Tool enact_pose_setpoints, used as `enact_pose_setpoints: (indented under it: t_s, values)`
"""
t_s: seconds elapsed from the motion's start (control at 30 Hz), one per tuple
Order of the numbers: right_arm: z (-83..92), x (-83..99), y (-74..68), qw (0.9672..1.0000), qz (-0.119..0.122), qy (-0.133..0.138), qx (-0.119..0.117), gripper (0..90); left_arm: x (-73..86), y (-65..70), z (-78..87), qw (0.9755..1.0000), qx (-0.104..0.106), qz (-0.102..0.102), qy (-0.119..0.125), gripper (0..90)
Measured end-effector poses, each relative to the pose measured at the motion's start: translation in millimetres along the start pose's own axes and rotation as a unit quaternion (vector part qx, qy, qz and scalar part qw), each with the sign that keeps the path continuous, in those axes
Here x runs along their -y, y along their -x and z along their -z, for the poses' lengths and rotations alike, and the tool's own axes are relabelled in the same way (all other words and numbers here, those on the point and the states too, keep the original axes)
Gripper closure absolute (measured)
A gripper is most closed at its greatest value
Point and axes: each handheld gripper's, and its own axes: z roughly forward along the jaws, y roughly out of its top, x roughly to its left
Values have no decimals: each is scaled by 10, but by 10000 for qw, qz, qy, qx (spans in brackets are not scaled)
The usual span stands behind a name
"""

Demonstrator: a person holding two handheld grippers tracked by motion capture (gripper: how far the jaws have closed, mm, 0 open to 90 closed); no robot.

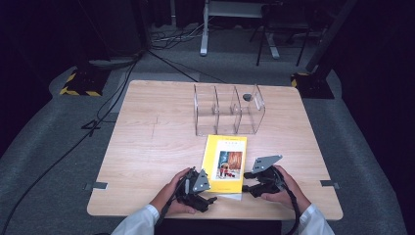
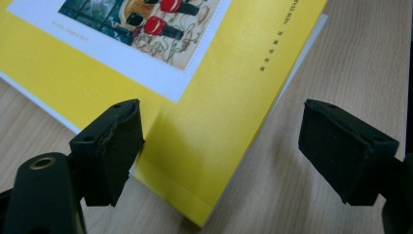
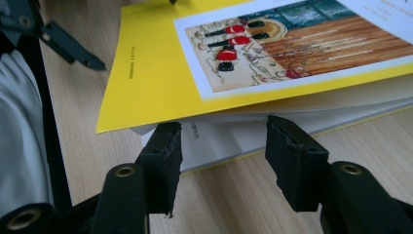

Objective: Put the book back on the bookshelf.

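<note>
Yellow is the colour of the book [image 1: 225,162] we are working on. It lies flat on the wooden table [image 1: 147,147], near our edge, in front of the clear plastic rack [image 1: 227,110] with its three slots.

Our left gripper [image 2: 221,148] sits at the near left corner of the book. Its jaws stand wide apart, one over the yellow cover and one out over the bare wood. They hold nothing.

Our right gripper [image 3: 224,161] is low at the book's right side, and its jaws point at the page edges under the cover. The jaws are partly open, with a gap between them. They press on nothing yet. The cover is lifted a little above the pages here.

What could go wrong? If we pinch just the thin cover, it may bend or flop open and the pages will hang down. If the right jaws push in without going under, the book may slide across the smooth table towards our left gripper. If we grab too few pages, the book may slip out when we lift it.
</note>
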Motion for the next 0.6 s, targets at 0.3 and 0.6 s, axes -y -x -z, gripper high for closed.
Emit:
enact_pose_setpoints:
  t_s: [0.3,0.6]
  values:
    - [20,-38,-15,9997,-40,222,55,481,-167,117,-127,9997,-247,-70,26,167]
    - [40,-128,-45,9985,-74,517,163,475,-267,131,-183,9980,-570,69,281,265]
